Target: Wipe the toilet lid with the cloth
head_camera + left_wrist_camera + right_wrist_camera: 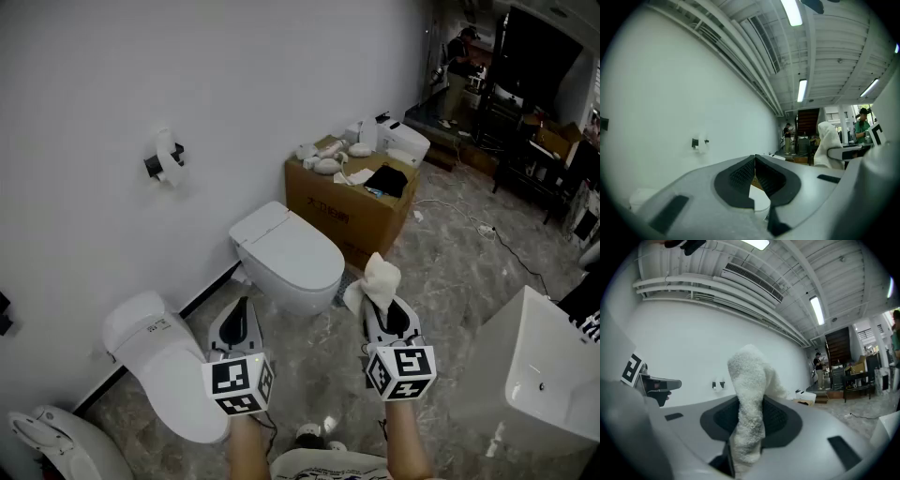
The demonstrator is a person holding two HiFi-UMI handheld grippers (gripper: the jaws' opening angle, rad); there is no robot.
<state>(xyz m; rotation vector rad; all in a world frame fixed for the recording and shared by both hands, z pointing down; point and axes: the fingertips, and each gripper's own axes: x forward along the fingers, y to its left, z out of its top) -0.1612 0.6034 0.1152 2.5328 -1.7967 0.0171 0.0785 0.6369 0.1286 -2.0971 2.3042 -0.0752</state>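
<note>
Right gripper view: the fingers (pixel 780 420) of the right gripper (pixel 750 401) are seen clamped on a fold of the white cloth (pixel 749 376); the rest stands loose above the tips.
Left gripper view: the fingers (pixel 739 177) of the left gripper (pixel 755 160) are seen pressed together, with nothing held between them.
Cloth position: it is held in the air just beside the toilet's front right and is not touching it.
Toilet lid (pixel 292 251): it is closed down, by the wall, ahead of both grippers, and is judged not yet wiped.
Risk, grip: only a narrow fold appears pinched, so the cloth could be dragged out once it is rubbed across the lid.
Risk, contact: if the tips are brought down first, hard fingers rather than cloth could be scraped over the lid.
Risk, surroundings: a cardboard box (pixel 347 211) loaded with small items stands just beside the toilet; it could be struck by a wide stroke.
</note>
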